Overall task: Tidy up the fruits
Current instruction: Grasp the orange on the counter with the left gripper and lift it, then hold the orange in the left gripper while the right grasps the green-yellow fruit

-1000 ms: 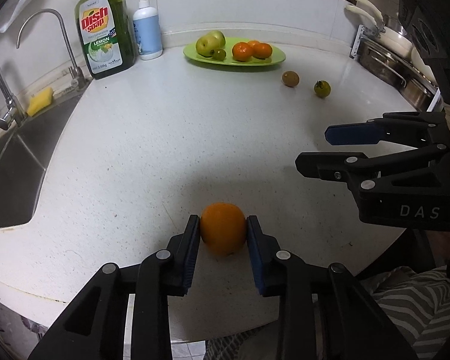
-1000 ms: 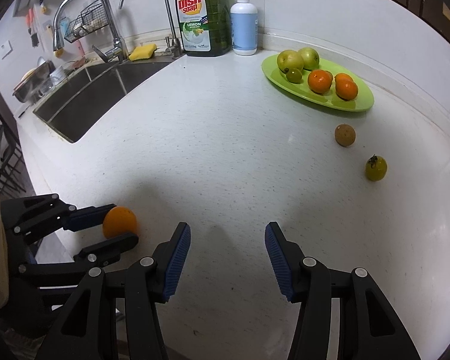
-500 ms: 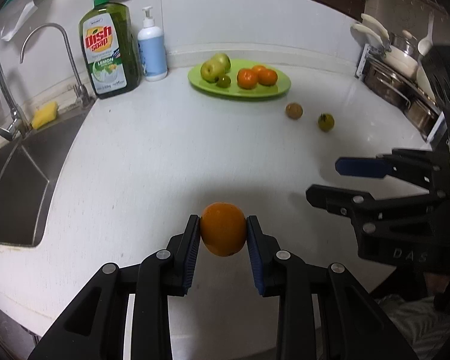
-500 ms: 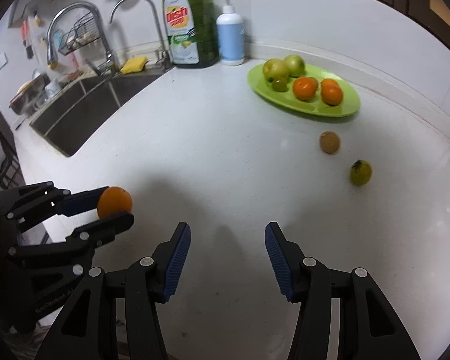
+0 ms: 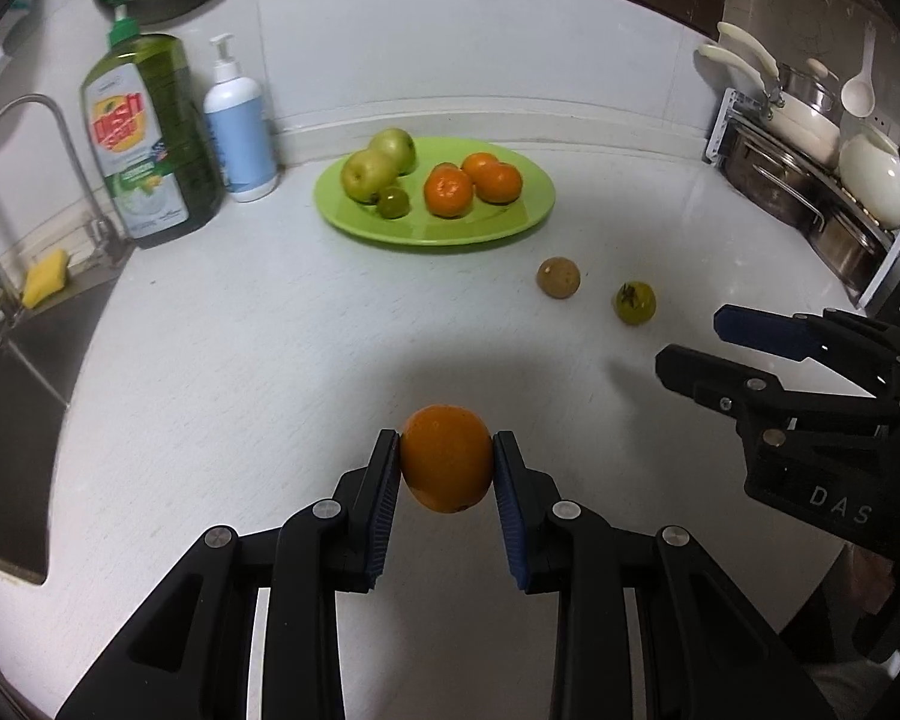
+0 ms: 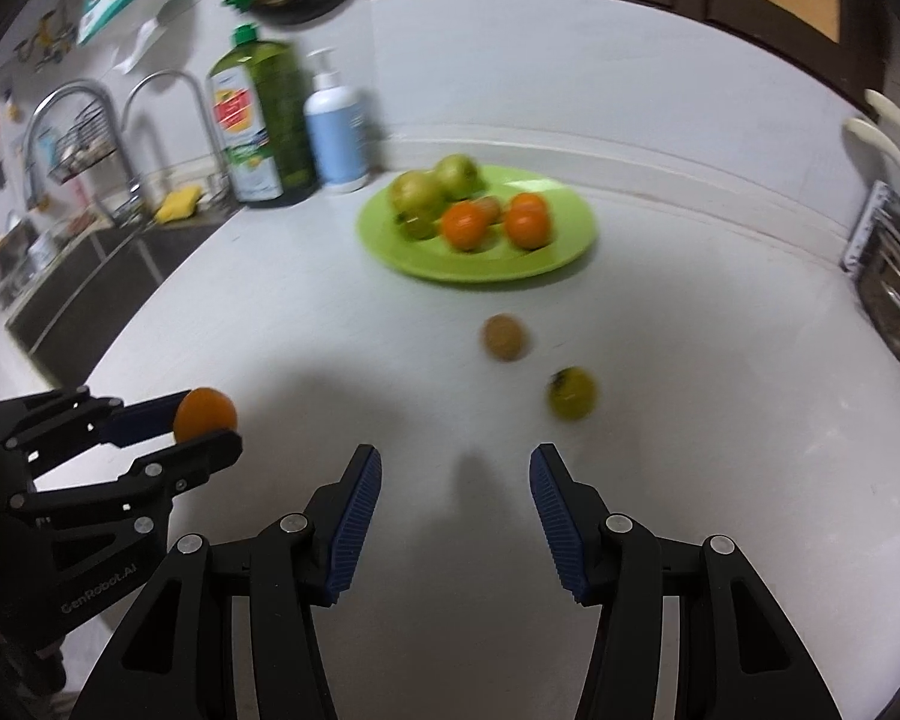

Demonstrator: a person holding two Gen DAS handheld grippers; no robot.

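Observation:
My left gripper (image 5: 447, 468) is shut on an orange (image 5: 447, 457) and holds it above the white counter; the right wrist view shows the same orange (image 6: 205, 413) at its left edge. The green plate (image 5: 510, 222) stands at the back with two green apples (image 5: 369, 175), a small green fruit (image 5: 393, 202) and two oranges (image 5: 448, 190). A brown kiwi (image 5: 558, 278) and a yellow-green fruit (image 5: 634, 302) lie loose on the counter to the plate's right. My right gripper (image 6: 455, 510) stands open with nothing between its fingers, just short of the yellow-green fruit (image 6: 572, 393) and the kiwi (image 6: 503, 336).
A green dish soap bottle (image 5: 147, 144) and a blue pump bottle (image 5: 240, 132) stand at the back left beside the tap and sink (image 5: 12, 372), with a yellow sponge (image 5: 45, 276). A rack with pans and a ladle (image 5: 810, 180) fills the right edge.
The left gripper has lifted the orange off the counter and carried it toward the plate. The right gripper has also advanced toward the loose fruits, still open.

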